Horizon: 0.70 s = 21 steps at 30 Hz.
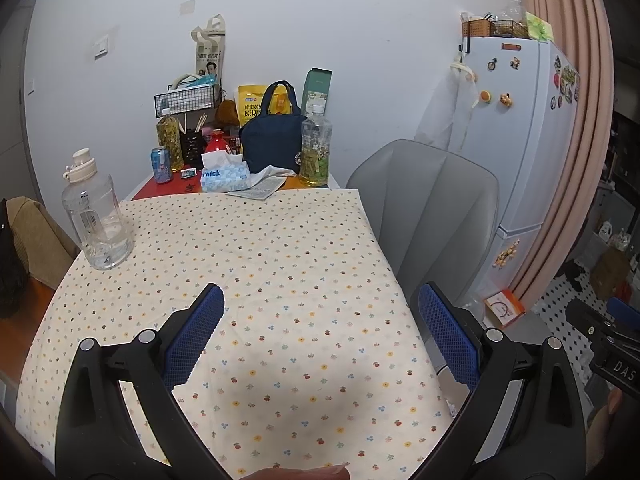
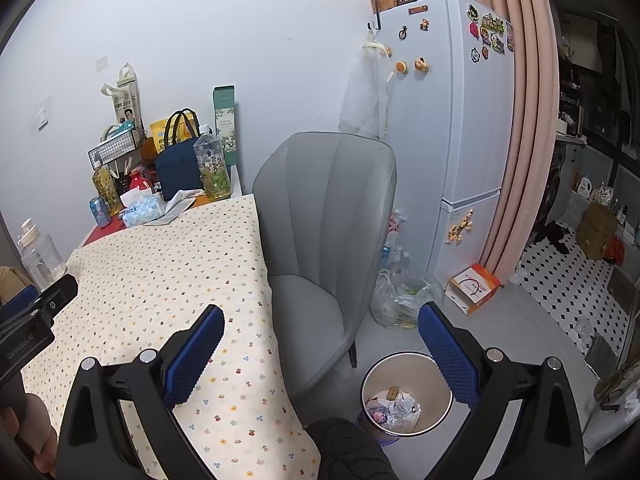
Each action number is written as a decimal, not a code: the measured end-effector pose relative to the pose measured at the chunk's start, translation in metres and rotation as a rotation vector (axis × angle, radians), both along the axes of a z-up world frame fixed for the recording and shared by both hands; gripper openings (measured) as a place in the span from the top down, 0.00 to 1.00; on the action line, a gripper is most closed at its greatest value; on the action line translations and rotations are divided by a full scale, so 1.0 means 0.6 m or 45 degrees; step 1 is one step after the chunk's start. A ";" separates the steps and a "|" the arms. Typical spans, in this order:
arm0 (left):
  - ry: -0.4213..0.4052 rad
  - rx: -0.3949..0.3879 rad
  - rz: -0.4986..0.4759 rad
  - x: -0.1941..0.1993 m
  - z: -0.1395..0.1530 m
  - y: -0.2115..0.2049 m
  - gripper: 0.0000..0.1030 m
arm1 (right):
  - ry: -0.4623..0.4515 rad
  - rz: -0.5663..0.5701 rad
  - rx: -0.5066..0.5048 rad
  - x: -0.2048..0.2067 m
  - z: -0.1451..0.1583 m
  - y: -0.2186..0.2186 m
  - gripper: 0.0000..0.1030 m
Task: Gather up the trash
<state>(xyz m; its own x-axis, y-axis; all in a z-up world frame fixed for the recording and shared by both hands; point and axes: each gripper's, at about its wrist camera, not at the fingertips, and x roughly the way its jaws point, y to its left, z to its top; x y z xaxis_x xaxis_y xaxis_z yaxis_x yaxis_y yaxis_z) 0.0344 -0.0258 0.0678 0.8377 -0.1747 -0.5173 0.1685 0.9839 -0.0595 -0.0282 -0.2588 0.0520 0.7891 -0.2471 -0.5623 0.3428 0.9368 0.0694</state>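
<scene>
Left tool (image 1: pixel 320 328) and right tool (image 2: pixel 320 344) agape

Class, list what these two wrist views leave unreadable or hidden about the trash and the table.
1. Bin contents, right view: small and jumbled; the right gripper finger covers the rim's right side.
2. Items behind the navy bag, left view: hidden by the bag.
3. Table near edge, both views: covered by gripper bodies.
4. Clear floor bag contents, right view: too small to tell.

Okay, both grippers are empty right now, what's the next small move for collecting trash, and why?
Probably reach the left gripper toward the crumpled paper beside the tissue pack: both jaws stand open and empty, and the bin already holds trash.
</scene>
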 end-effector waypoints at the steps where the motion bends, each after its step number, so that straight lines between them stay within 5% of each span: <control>1: -0.001 0.000 0.000 0.000 0.000 0.000 0.06 | 0.000 0.000 -0.001 0.000 0.001 0.000 0.08; 21: 0.012 -0.005 -0.002 0.002 -0.006 -0.001 0.06 | 0.008 0.007 -0.005 0.002 -0.006 0.002 0.08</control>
<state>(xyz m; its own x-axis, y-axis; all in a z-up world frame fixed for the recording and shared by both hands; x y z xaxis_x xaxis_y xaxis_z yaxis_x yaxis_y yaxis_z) 0.0355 -0.0263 0.0641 0.8324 -0.1783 -0.5248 0.1695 0.9834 -0.0653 -0.0273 -0.2574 0.0484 0.7868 -0.2450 -0.5665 0.3381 0.9390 0.0636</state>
